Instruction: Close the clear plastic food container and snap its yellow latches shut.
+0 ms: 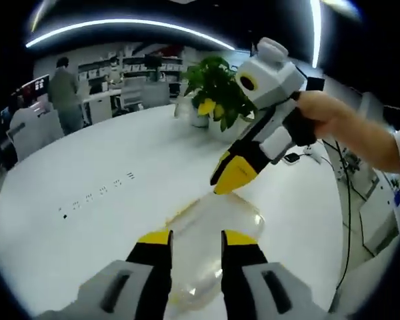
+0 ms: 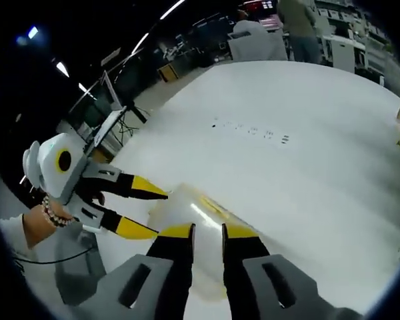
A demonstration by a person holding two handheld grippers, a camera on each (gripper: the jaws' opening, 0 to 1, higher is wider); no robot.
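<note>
1. In the left gripper view, a person [image 1: 65,93] stands far at the left, beyond the white counter [image 1: 87,173], near desks and chairs.
2. A row of small dark marks [image 1: 97,193] lies on the counter, left of the middle.
3. The left gripper [image 1: 196,238] rises from the bottom. Its yellow-tipped fingers [image 1: 155,239] stand apart, one on each side of the near end of the clear container [image 1: 213,233]. I cannot tell if they touch it.
4. The container lies on the counter just in front of the gripper. A thin yellow line shows along its left edge; the latches are not clear to see.
5. A green plant [image 1: 217,87] stands on the counter behind the container.
6. The right gripper [image 1: 232,175], held by a hand [image 1: 333,117], comes in from the upper right. Its fingers look almost together, with the tips at the far edge of the container.
7. In the right gripper view, the left gripper [image 2: 150,210] is at the left with its fingers well apart, at the container's [image 2: 200,210] end.
8. The right gripper [image 2: 207,230] shows a narrow gap between its fingers and is just above the container. I cannot tell if it grips something.
</note>
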